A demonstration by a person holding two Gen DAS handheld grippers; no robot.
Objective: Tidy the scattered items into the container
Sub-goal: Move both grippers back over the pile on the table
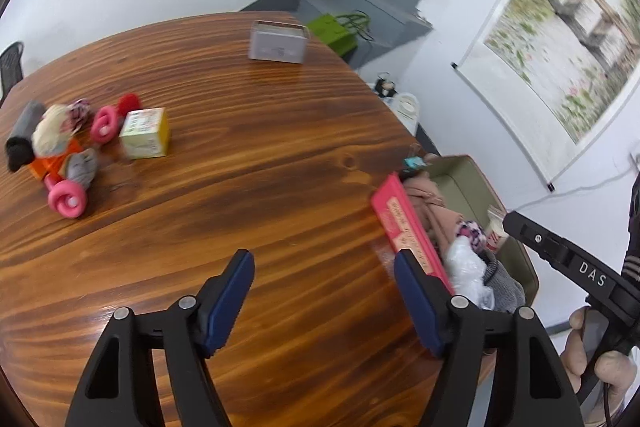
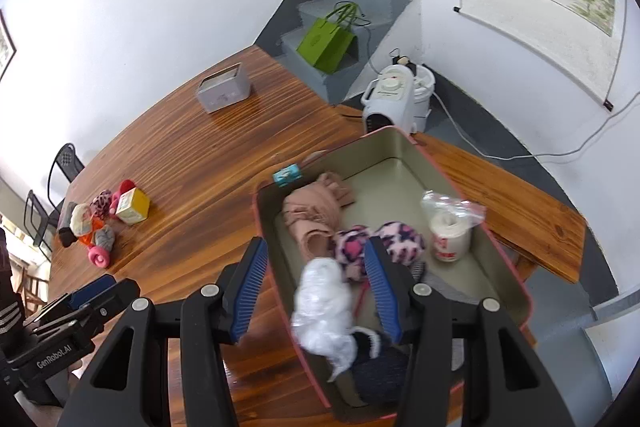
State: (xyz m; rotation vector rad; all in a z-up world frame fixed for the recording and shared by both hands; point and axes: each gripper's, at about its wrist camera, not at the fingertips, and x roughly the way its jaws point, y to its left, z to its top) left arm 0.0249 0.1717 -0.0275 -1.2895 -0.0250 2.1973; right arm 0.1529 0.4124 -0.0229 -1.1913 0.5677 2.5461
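My right claw [image 2: 316,287] hangs spread and empty over the bin [image 2: 404,143], apparently just unloading; left claw [image 1: 324,291] spread too, facing the pile [image 1: 60,147] left on the worktop [image 1: 280,147].

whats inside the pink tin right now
Inside the pink tin: a folded peach cloth, pink patterned fuzzy socks, a paper cup with clear plastic, a crumpled white bag, dark knitwear. Anything beneath these is hidden.
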